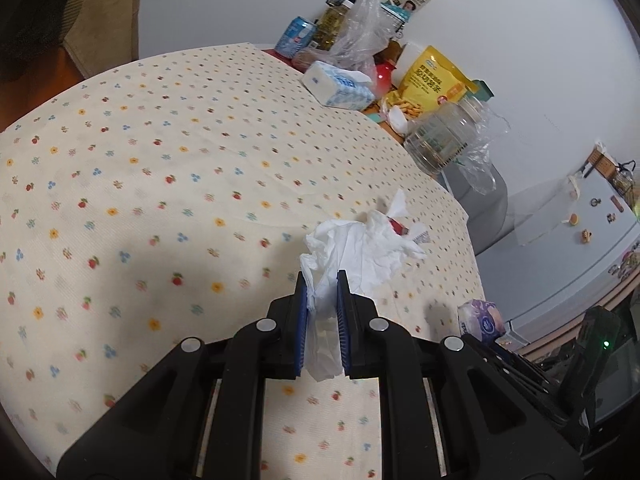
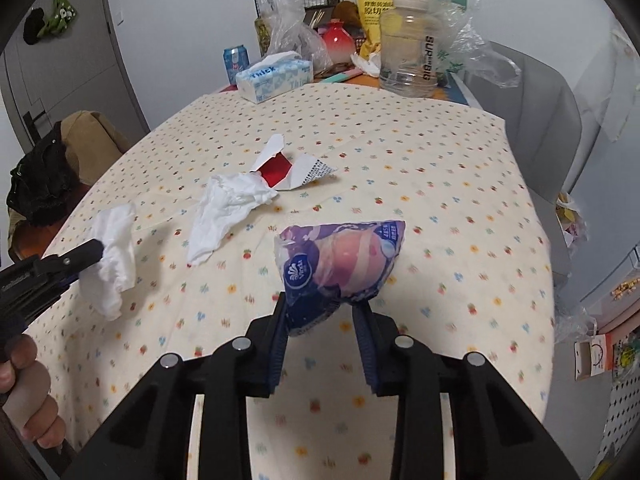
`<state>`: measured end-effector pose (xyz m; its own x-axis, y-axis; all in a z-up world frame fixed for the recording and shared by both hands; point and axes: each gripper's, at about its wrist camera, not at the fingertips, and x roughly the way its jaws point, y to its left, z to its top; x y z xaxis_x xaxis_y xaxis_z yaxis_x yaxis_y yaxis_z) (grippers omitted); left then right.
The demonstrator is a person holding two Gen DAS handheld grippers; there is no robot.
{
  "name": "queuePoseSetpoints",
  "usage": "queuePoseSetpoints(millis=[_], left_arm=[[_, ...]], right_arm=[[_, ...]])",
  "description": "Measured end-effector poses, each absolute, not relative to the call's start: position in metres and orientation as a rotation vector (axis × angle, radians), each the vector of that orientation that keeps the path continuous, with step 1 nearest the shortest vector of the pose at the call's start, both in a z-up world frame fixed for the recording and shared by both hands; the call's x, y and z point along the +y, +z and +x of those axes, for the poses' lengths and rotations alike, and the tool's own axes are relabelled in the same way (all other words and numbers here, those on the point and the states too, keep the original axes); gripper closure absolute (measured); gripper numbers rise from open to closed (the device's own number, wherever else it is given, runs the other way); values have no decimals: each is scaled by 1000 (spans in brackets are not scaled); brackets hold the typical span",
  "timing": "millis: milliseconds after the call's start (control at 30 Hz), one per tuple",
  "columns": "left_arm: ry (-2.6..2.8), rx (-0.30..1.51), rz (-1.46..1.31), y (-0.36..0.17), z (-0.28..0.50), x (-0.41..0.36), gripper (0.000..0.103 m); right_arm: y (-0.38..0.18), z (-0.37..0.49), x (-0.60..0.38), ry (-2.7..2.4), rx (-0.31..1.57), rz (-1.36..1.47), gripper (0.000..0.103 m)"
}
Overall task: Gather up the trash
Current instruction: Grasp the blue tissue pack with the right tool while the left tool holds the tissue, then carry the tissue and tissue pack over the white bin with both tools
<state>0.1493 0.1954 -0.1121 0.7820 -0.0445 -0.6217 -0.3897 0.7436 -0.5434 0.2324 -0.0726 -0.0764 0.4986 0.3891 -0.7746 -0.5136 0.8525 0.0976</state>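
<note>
My left gripper point(image 1: 321, 276) is shut on a crumpled white tissue point(image 1: 324, 320), held just above the flowered tablecloth point(image 1: 160, 200). The right wrist view shows that gripper's fingers point(image 2: 80, 260) and its tissue point(image 2: 116, 256) at the left table edge. My right gripper point(image 2: 320, 305) has a purple plastic tissue-pack wrapper point(image 2: 340, 264) pinched between its blue pads. The same wrapper point(image 1: 480, 316) shows at the lower right of the left wrist view. A second crumpled tissue point(image 2: 224, 208) and a torn red-and-white wrapper point(image 2: 288, 168) lie on the cloth beyond both grippers.
At the table's far end stand a tissue box point(image 2: 276, 76), a clear bottle point(image 2: 412, 56), a yellow snack bag point(image 2: 376, 4), a blue can point(image 2: 236, 62) and plastic bags. A grey chair point(image 2: 536, 120) is at the right. A hand point(image 2: 28, 400) grips the left tool.
</note>
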Motion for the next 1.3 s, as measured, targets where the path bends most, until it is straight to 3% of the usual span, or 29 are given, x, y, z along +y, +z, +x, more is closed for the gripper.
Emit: queuePoseSetpoints(millis=[1300], left_arm=[[-200, 818, -374, -95, 215, -85, 89]], right_arm=[[-78, 157, -370, 149, 830, 136, 69]])
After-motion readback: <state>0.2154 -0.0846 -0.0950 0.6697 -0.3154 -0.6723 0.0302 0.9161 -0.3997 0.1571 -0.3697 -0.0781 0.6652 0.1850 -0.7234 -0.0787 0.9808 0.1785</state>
